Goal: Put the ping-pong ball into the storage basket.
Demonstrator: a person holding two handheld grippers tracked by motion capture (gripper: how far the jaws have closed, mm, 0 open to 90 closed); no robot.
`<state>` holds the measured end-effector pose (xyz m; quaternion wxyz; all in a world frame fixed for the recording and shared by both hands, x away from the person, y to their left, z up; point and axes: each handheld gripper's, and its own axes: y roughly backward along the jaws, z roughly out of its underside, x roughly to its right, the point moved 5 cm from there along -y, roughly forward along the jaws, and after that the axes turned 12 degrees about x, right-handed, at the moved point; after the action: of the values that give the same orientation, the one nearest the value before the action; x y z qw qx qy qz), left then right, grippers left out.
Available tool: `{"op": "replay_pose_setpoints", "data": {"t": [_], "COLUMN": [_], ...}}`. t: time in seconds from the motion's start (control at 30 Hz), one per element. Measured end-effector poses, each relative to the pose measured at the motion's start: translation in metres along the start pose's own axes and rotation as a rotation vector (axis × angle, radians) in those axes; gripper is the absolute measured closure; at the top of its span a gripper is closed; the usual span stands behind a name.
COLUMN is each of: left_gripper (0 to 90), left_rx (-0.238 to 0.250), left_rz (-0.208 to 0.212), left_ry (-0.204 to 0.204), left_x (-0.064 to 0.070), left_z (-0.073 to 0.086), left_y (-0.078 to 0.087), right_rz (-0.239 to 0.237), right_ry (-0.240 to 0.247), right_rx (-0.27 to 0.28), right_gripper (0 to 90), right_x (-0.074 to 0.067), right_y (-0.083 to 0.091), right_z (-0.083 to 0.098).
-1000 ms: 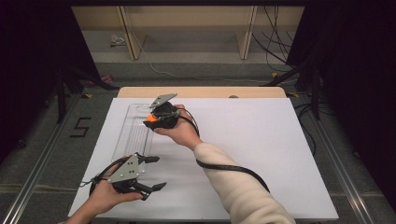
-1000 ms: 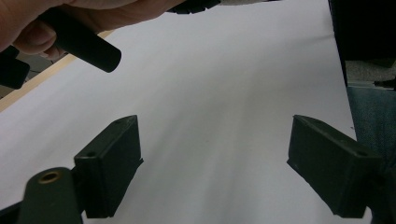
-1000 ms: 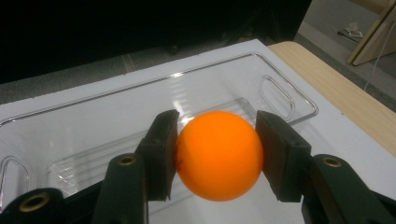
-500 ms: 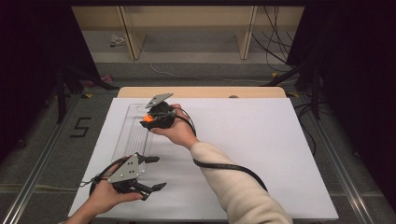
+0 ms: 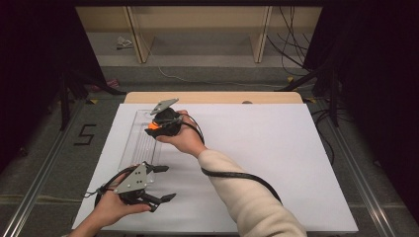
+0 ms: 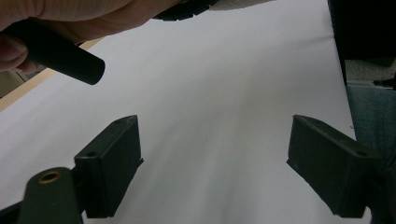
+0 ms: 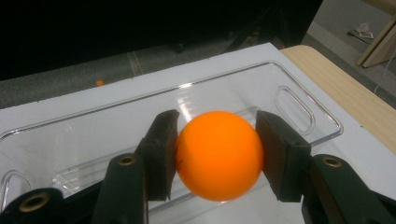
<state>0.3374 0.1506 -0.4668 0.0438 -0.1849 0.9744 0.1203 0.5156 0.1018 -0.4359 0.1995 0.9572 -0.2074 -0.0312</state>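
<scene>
Under both claws spreads the white table top, broad and bare out to the right of the right claw, with a strip of pale wood showing at its far edge beyond that claw. Directly below the right claw lies a long clear plastic tray, set lengthwise along the left part of the white surface; in the right gripper view its rim curves round ahead of the jaws, with an oval handle slot cut in the end up and to the right of the claw. The cream sleeve and hand bearing this claw reach in from the near side, a black cable looping along beside the arm. The left claw sits on the near side of the right one, by the near end of the tray, its jaws spread wide apart with nothing but white surface between them in the left gripper view. Smallest is the orange ball: the right claw's two pads press on its opposite sides, holding it clear above the tray floor.
</scene>
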Motion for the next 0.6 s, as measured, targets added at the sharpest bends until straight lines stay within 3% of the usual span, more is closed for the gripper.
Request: {"op": "replay_pose_setpoints", "data": {"t": [0.6], "left_gripper": [16.9], "left_rx": [0.0], "left_rz": [0.001], "left_ry": [-0.001], "left_x": [0.0001], "left_z": [-0.0001], "left_y": [0.0001], "right_rz": [-0.005], "right_ry": [-0.003], "right_rx": [-0.008], "right_gripper": [51.2], "right_x": [-0.003], "right_y": [-0.0097], "right_z": [0.0012]}}
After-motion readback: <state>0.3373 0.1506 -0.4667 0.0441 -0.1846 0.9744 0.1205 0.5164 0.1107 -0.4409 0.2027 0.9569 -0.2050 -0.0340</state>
